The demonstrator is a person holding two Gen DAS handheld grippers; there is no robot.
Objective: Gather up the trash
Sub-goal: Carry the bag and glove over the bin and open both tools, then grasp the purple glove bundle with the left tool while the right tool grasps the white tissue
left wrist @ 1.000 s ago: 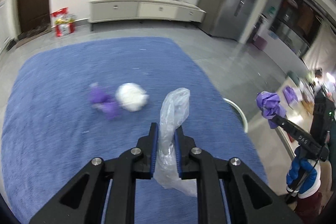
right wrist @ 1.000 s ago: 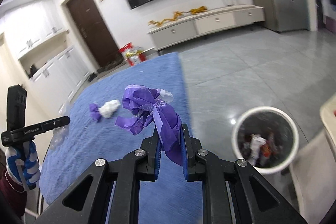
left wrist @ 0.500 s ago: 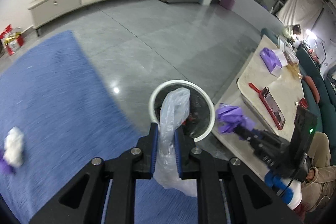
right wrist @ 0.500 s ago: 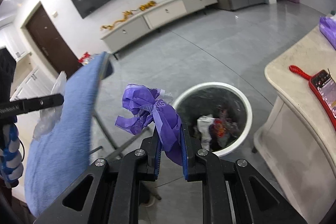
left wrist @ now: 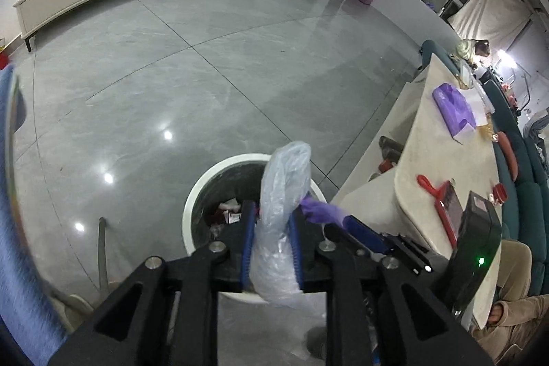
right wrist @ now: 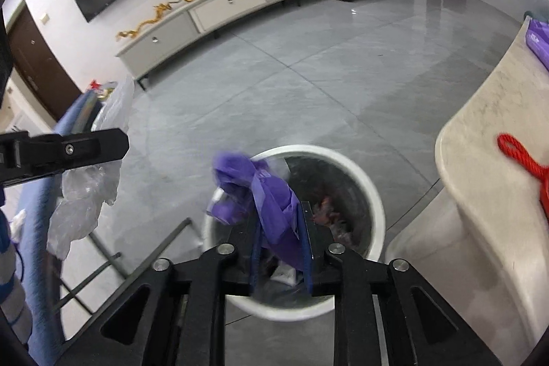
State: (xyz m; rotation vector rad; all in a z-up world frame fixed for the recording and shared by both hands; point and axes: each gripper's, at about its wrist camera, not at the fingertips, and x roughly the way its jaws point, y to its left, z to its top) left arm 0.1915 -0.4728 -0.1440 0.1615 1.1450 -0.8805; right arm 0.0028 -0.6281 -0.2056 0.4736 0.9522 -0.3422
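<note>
Trash in both our tools: the left gripper [left wrist: 271,249] pinches a clear plastic bag [left wrist: 284,211], the right gripper [right wrist: 281,242] clamps a crumpled purple bag [right wrist: 260,194]. We hold each above the white bin [right wrist: 374,194], which already contains litter, presumably so that releasing drops them inside. Beyond lies glossy grey tile floor [left wrist: 206,74]; a marble-look counter [right wrist: 480,167] stands beside the bin, a blue-covered table edge [right wrist: 41,204] to the left, a long cabinet [right wrist: 223,9] against the far wall.

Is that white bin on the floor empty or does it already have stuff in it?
Not empty: the white bin already holds scraps of trash at its bottom.
</note>
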